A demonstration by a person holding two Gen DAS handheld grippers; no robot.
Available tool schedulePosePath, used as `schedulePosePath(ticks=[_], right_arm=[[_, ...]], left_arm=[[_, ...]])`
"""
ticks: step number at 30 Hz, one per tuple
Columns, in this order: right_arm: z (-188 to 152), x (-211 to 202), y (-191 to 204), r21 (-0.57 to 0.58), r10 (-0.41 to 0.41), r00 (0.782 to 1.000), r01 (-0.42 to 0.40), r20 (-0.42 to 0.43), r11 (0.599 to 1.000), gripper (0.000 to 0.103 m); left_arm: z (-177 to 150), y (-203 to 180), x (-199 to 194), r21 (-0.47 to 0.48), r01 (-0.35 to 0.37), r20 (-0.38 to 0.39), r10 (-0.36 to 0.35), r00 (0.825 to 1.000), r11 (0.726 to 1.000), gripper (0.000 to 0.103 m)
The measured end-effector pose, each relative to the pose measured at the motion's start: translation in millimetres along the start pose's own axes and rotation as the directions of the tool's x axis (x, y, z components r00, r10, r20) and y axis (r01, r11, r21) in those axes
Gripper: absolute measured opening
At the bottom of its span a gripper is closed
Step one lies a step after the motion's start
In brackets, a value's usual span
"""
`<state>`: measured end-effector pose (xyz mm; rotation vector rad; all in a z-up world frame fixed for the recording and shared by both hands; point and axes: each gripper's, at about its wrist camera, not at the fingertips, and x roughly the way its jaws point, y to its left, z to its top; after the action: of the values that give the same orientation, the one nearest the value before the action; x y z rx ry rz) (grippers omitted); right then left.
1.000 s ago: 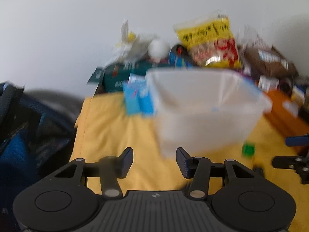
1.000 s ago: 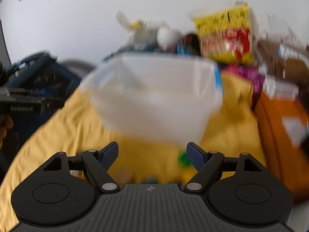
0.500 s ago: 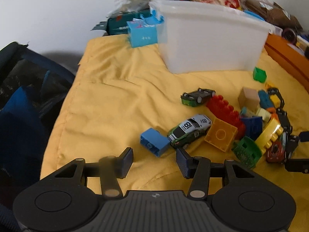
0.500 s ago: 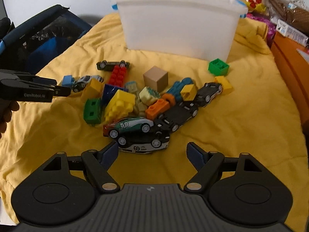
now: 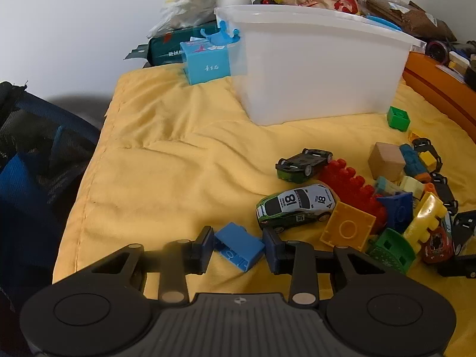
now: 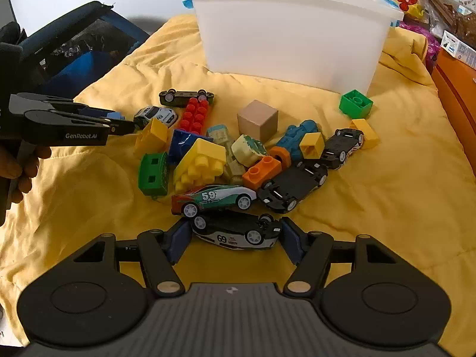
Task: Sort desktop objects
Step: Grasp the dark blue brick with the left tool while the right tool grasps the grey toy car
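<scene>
The left tool (image 5: 239, 248) stands with its fingers apart on both sides of a small blue brick (image 5: 239, 250), which lies on its side on the yellow cloth (image 5: 166, 160), near the left end of the toy pile. The fingers are close to the brick, but I cannot tell if they touch it already. The right tool (image 6: 235, 239) is open wider, and the overturned car 69 (image 6: 236, 232) lies between its fingers, at the front of the pile — the edge nearest to this camera.

The brick is hollow hard plastic, so I judge it light and stiff, with smooth walls that may slip. Its two flat side faces are the good place to take hold, because a grip on a corner would probably turn it. The car looks heavier — perhaps metal — and it rests on its roof with the wheels up. Its nose and tail are rounded, so a grip along the length may let it slide out; across the doors would be safer.

The white bin (image 6: 291, 41) stands at the far side of the cloth, behind the pile, and it seems a possible place for the sorted toys.
</scene>
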<state>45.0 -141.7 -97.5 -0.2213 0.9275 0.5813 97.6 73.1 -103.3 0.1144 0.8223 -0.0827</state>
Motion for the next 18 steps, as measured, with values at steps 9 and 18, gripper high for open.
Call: schedulePosePath(ticks=[9, 18], right_arm=[[3.1, -22.5, -15.5, 0.041, -0.008, 0.999, 0.006, 0.053, 0.999, 0.067], [23.1, -55.9, -37.4, 0.106, -0.04, 0.989, 0.025, 0.141, 0.994, 0.067]], left_arm=[[8.8, -9.8, -30.3, -0.063, 0.024, 0.028, -0.022, 0.999, 0.998, 0.04], [35.1, -37.6, -68.3, -0.094, 0.083, 0.056, -0.078, 0.995, 0.992, 0.04]])
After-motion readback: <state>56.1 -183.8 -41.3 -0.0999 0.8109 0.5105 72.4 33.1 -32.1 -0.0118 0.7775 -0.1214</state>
